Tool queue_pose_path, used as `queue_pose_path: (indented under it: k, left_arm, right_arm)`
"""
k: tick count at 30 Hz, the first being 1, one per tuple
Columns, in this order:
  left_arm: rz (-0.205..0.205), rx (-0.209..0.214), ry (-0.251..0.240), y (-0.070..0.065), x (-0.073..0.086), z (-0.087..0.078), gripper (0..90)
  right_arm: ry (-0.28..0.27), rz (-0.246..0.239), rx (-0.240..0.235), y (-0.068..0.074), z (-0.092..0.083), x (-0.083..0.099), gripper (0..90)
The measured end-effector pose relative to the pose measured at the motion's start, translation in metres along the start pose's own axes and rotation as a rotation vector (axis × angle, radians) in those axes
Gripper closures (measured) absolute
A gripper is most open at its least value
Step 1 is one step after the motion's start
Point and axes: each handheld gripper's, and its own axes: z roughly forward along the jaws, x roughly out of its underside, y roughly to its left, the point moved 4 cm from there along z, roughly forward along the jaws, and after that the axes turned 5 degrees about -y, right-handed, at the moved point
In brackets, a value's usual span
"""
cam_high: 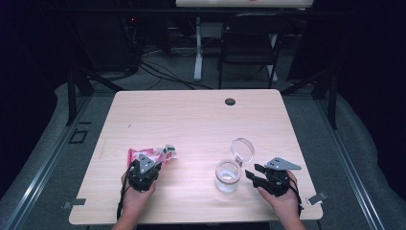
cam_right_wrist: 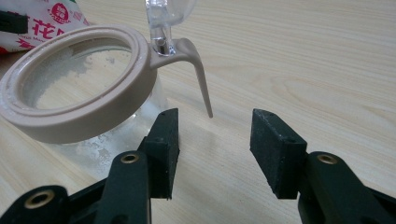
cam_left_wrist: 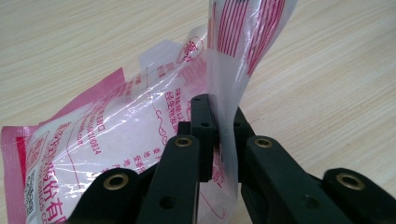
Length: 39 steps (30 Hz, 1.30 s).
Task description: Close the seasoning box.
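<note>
We read red Chinese print on the plastic pouch (cam_left_wrist: 116, 135): the character 花 shows in the right gripper view, most of the rest too small to make out. The pouch is pink and white with clear film, crumpled, lying at the front left of the bench (cam_high: 201, 120). Our left tongs (cam_left_wrist: 219, 140) pinch a fold of its film; our right tongs (cam_right_wrist: 215, 149) stand open just beside the glass jar (cam_high: 227, 176). The jar has a beige rim, its clear lid (cam_high: 242, 149) flipped up, and white powder dusts its inside.
</note>
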Motion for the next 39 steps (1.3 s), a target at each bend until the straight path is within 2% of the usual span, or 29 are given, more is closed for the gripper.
queue_pose_path:
  k: [19,30,39]
  left_arm:
    - [-0.083,0.01,-0.05,0.012,-0.005,-0.014,87.8]
    - [-0.089,0.013,-0.056,0.017,-0.007,-0.02,88.6]
    - [-0.111,-0.002,-0.081,0.025,-0.01,-0.029,89.0]
  right_arm:
    - [0.021,-0.013,0.008,-0.001,-0.001,0.0,52.2]
    - [0.019,-0.002,0.006,-0.001,0.0,0.001,51.6]
    - [0.017,0.002,0.0,-0.001,0.0,0.001,51.6]
